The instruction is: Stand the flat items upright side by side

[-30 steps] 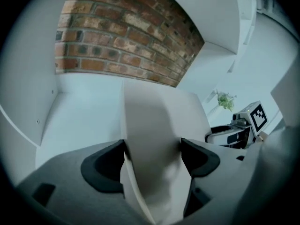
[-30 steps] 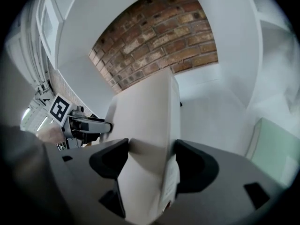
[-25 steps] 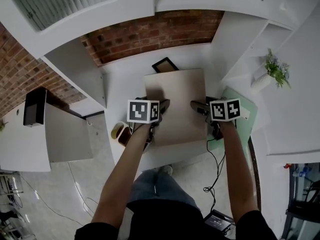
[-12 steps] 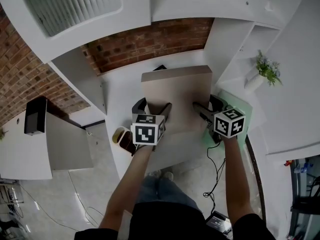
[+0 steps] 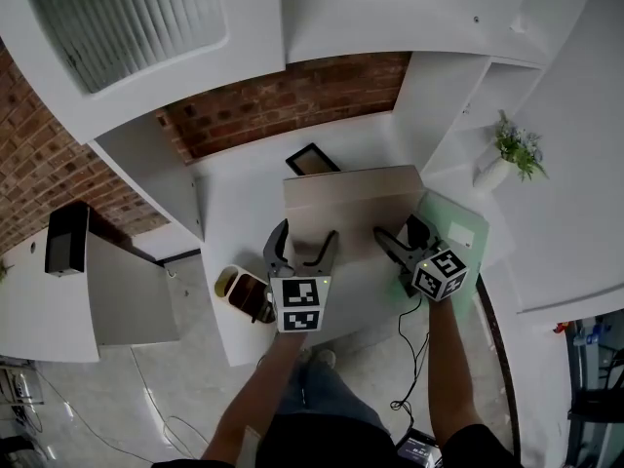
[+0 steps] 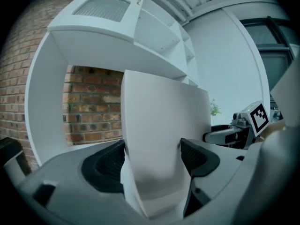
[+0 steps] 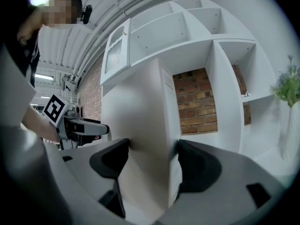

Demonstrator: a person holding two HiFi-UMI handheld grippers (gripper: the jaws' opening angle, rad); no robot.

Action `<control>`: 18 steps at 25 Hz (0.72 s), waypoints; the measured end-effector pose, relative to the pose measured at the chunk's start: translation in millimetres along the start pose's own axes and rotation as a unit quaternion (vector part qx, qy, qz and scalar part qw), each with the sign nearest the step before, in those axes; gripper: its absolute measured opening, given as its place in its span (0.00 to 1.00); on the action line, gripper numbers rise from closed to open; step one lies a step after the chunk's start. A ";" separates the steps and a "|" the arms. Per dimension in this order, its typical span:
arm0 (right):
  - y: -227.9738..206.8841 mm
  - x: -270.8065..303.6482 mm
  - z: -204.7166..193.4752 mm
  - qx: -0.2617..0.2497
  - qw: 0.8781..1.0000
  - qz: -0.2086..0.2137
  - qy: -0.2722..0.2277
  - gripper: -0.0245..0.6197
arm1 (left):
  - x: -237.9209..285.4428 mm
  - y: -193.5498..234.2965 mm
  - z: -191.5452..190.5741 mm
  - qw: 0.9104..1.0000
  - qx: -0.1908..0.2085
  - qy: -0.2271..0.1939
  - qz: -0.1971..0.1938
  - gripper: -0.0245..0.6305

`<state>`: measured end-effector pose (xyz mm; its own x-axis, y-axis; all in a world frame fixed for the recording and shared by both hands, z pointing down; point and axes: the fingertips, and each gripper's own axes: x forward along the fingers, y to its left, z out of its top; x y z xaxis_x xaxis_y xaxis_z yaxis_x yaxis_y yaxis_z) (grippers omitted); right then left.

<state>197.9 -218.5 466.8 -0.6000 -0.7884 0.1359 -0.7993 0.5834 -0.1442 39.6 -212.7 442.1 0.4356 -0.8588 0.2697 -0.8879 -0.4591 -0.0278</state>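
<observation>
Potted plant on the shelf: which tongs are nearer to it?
Right. The right tongs, clamped on the board's right side, sit below-left of the plant; the left tongs hold the board's left side, farther off.

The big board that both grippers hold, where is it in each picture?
Head view: the board is in the middle, its near edge gripped by the left gripper and the right gripper.
Left gripper view: board in the middle, clamped between the jaws.
Right gripper view: board in the middle, clamped between the jaws.
Shared landmark: the brick wall behind the board.
</observation>
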 end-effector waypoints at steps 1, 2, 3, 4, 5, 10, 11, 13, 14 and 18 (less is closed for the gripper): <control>-0.5 -1.3 -3.2 0.000 1.000 0.001 -0.001 0.52 | -0.3 -1.6 -1.8 1.000 0.006 -0.003 -0.001 0.57; -1.1 -2.8 -6.5 -0.002 1.000 0.000 -0.001 0.52 | -0.5 -3.4 -4.2 1.000 0.011 -0.004 -0.004 0.57; -1.5 -4.2 -9.2 -0.004 1.000 -0.001 -0.001 0.52 | -0.8 -4.8 -6.4 1.000 0.016 -0.006 -0.006 0.57; -1.6 -5.4 -10.9 -0.006 1.000 -0.002 -0.002 0.52 | -1.5 -5.6 -8.0 1.000 0.021 -0.010 -0.008 0.57; -1.4 -6.1 -11.5 -0.009 1.000 -0.002 -0.003 0.52 | -2.3 -5.8 -8.8 0.999 0.028 -0.015 -0.009 0.57; -0.7 -7.5 -12.3 -0.013 1.000 0.000 -0.004 0.53 | -5.0 -7.5 -12.4 0.998 0.050 -0.023 -0.024 0.57; -0.9 -7.5 -12.1 -0.013 1.000 0.001 -0.003 0.53 | -5.0 -7.9 -12.6 0.998 0.050 -0.021 -0.030 0.57; -1.2 -7.1 -11.2 -0.014 1.000 0.001 0.000 0.53 | -4.6 -7.7 -12.2 0.998 0.045 -0.017 -0.040 0.57; -1.1 -6.9 -11.1 -0.015 1.000 0.001 0.003 0.53 | -4.7 -7.5 -12.1 0.998 0.044 -0.015 -0.044 0.57; 0.8 -8.7 -12.7 -0.019 1.000 0.002 0.011 0.53 | -7.6 -7.8 -15.9 0.997 0.043 -0.010 -0.060 0.57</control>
<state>202.1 -208.7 478.0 -0.6037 -0.7817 0.1567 -0.7972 0.5942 -0.1069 40.9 -199.0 455.5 0.5414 -0.8006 0.2569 -0.8139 -0.5756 -0.0786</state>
